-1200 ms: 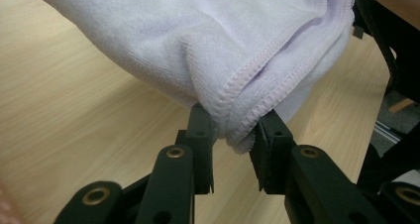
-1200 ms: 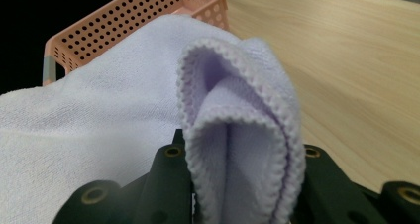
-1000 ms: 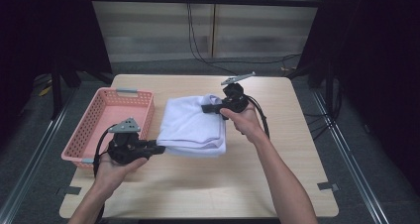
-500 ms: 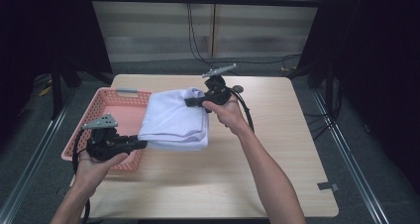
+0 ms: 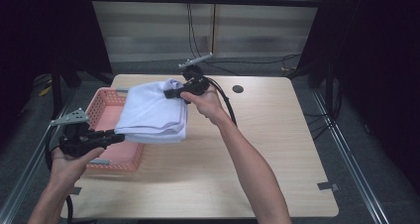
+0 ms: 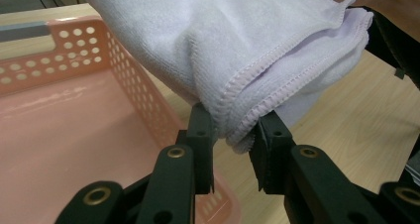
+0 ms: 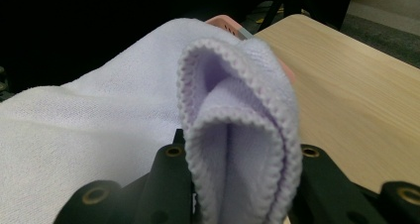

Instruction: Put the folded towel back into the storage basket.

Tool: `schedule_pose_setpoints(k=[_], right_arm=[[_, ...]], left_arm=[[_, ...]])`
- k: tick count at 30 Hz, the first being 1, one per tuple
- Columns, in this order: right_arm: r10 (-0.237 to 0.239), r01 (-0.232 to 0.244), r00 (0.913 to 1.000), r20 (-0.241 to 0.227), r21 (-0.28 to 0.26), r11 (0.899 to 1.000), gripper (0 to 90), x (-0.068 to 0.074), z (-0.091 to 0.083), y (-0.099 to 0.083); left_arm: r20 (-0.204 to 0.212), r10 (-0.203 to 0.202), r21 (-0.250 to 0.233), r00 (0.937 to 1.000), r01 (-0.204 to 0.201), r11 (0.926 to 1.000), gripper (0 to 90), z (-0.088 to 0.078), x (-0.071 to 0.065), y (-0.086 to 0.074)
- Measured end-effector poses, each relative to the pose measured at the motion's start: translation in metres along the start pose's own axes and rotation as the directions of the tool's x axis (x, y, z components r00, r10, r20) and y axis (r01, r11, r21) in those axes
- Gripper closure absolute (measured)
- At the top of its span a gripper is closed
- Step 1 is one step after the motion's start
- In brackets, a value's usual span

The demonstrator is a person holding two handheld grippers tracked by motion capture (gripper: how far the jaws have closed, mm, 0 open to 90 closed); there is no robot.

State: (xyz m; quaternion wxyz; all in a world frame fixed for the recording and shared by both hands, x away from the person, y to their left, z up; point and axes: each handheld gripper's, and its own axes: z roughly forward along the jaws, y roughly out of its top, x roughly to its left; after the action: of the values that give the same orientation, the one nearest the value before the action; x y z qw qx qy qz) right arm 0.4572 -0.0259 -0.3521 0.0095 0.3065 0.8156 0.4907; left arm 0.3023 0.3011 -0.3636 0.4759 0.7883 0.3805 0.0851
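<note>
A folded pale lilac towel (image 5: 153,112) hangs in the air between my two grippers, partly over the pink perforated basket (image 5: 106,105) at the table's left. My left gripper (image 5: 119,135) is shut on the towel's near corner; in the left gripper view its jaws pinch the stitched folded edge (image 6: 235,130) above the basket's floor (image 6: 74,135). My right gripper (image 5: 171,92) is shut on the far corner, and in the right gripper view the layered hem (image 7: 237,135) bulges up between the jaws.
The light wooden table (image 5: 277,149) stretches bare to the right of the towel, with a round cable hole (image 5: 237,89) near its far edge. Dark curtains and a metal frame surround the table. Cables trail from both grippers.
Both grippers have carried the towel leftward and slightly up, from the middle of the table to over the pink basket. Both grips have stayed closed on it.
</note>
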Motion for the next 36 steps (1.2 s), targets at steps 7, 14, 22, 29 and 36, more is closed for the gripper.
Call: schedule_pose_setpoints(k=[7, 14, 22, 29, 36], right_arm=[[-0.012, 0.012, 0.9998, -0.018, -0.005, 1.0, 72.1, 0.011, 0.022, 0.015], [0.003, -0.003, 0.9997, -0.025, -0.002, 1.0, 72.2, 0.019, 0.049, 0.021], [0.007, -0.007, 0.9997, -0.022, 0.002, 1.0, 72.2, 0.031, 0.075, 0.03], [0.022, -0.022, 0.9997, -0.013, -0.002, 1.0, 72.2, 0.042, 0.095, 0.031], [0.03, -0.03, 0.9995, -0.009, 0.005, 1.0, 72.2, 0.048, 0.113, 0.029]], left_arm=[[-0.031, -0.019, -0.022, 0.9993, 0.018, 0.9996, 72.7, -0.02, 0.014, -0.007], [-0.064, -0.073, -0.04, 0.9953, 0.071, 0.9967, 72.8, -0.034, 0.034, -0.016], [-0.092, -0.114, -0.049, 0.9891, 0.11, 0.9927, 72.9, -0.052, 0.055, -0.027], [-0.121, -0.137, -0.049, 0.9831, 0.132, 0.9901, 72.9, -0.064, 0.065, -0.034], [-0.138, -0.175, -0.045, 0.9748, 0.171, 0.9843, 73.0, -0.069, 0.08, -0.045]])
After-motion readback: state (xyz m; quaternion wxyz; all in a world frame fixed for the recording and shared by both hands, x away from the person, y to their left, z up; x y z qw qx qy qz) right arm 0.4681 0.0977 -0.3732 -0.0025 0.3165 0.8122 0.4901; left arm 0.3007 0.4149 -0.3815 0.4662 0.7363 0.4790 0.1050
